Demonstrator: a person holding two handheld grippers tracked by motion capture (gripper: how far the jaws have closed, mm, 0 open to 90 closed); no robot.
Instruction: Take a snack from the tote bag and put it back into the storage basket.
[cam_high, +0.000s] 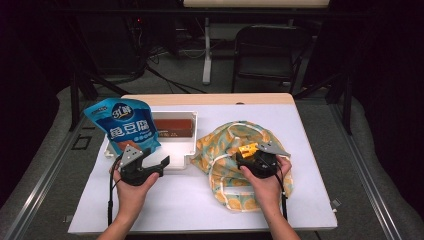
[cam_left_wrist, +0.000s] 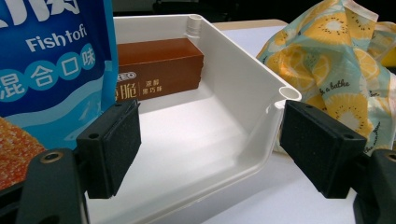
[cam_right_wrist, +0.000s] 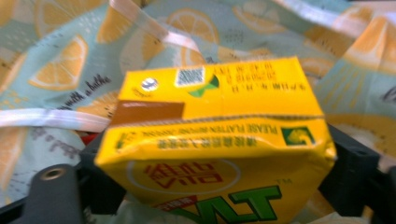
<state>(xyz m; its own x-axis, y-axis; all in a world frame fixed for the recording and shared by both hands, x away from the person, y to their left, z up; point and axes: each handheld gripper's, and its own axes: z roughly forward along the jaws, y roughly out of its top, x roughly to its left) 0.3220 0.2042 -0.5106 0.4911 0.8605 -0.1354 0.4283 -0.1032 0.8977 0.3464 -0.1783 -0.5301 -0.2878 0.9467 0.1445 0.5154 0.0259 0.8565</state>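
My right gripper (cam_high: 251, 152) hovers over a lemon-print drawstring bag (cam_high: 222, 142). A yellow drink carton (cam_right_wrist: 217, 144) lies across the gap between its wide-set jaws. The carton's ends cover the pads, and I see no squeeze on it. From above, the yellow carton (cam_high: 248, 149) sits at that gripper's tip on the bag. My left gripper (cam_left_wrist: 210, 149) stands open and empty at the near rim of a white tray (cam_left_wrist: 247, 84). The white tray (cam_high: 192, 150) holds a brown box (cam_left_wrist: 159, 67) at its far end. A blue fish-tofu pouch (cam_high: 125, 125) leans upright at its left.
The lemon-print bag (cam_left_wrist: 336, 60) lies right of the tray on a white table sheet (cam_high: 180, 200). Beyond the table's far edge stand a black chair (cam_high: 267, 50) and a desk leg (cam_high: 207, 50). Cables trail from both grippers toward the near edge.
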